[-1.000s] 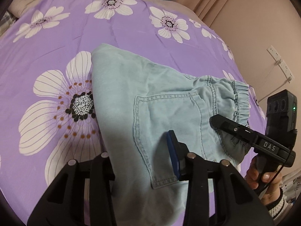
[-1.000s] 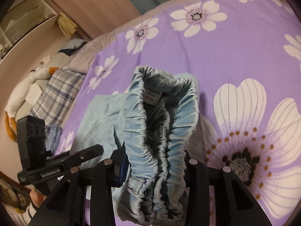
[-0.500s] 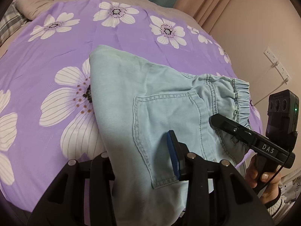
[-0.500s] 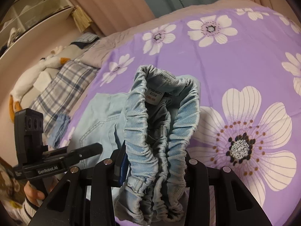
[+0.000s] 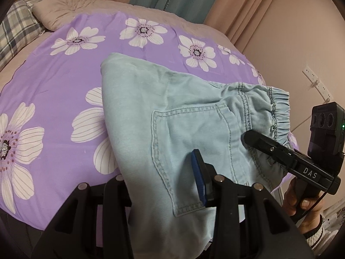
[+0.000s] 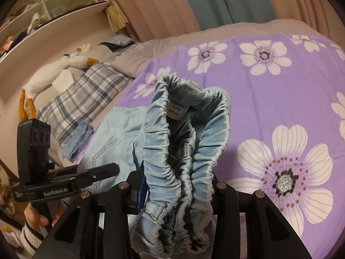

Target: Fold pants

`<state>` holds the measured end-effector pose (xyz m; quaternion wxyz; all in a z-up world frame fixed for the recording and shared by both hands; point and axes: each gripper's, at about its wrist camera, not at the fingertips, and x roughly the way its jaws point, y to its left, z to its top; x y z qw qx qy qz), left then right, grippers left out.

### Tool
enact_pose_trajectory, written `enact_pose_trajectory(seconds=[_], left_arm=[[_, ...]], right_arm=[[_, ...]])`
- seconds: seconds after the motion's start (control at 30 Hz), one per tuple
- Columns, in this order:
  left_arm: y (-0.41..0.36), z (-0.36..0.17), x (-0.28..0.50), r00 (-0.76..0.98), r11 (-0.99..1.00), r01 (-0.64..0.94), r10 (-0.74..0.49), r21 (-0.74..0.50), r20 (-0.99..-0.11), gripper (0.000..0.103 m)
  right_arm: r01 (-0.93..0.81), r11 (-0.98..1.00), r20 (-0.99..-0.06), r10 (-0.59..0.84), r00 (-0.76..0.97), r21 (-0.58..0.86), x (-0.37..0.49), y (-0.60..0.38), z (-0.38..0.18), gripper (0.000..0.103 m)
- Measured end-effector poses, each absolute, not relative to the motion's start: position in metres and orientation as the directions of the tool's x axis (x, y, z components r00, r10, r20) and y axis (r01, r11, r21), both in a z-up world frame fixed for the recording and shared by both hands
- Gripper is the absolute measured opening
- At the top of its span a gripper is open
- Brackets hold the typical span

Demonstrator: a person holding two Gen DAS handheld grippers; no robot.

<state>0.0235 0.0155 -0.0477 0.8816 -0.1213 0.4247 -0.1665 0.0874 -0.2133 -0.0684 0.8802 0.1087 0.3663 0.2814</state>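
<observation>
So the pants, light blue denim w/ an elastic waist, are the thing to go by here. They sit partly on a purple bedspread w/ big white flowers, and the near end is lifted off it by both tools.

Left gripper: clamped on the pants fabric right next to the back pocket. One blue pad shows against the cloth, the other jaw is under the fold, so the fabric is pinched between them. The far, folded end of the pants lies flat on the bedspread.

Right gripper: closed on the bunched waistband, scrunched elastic stuffed between both jaws. A white size tag shows inside the waistband, above the grip.

From the left wrist cam, the right gripper comes in at the waistband side of the pants, w/ a hand in a striped cuff on its handle. From the right wrist cam, the left gripper is on the pants' other side, also hand-held.

Beyond the pants: plaid pillow, a plush goose, curtains behind.
</observation>
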Motion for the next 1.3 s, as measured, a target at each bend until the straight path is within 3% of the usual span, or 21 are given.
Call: enact_pose_trajectory(seconds=[1.3], left_arm=[[0.024, -0.025, 0.072, 0.643, 0.928, 0.205, -0.367, -0.311, -0.672, 0.038]], right_arm=[[-0.459, 0.831, -0.538, 0.554, 0.635, 0.314, 0.121, -0.194, -0.042, 0.041]])
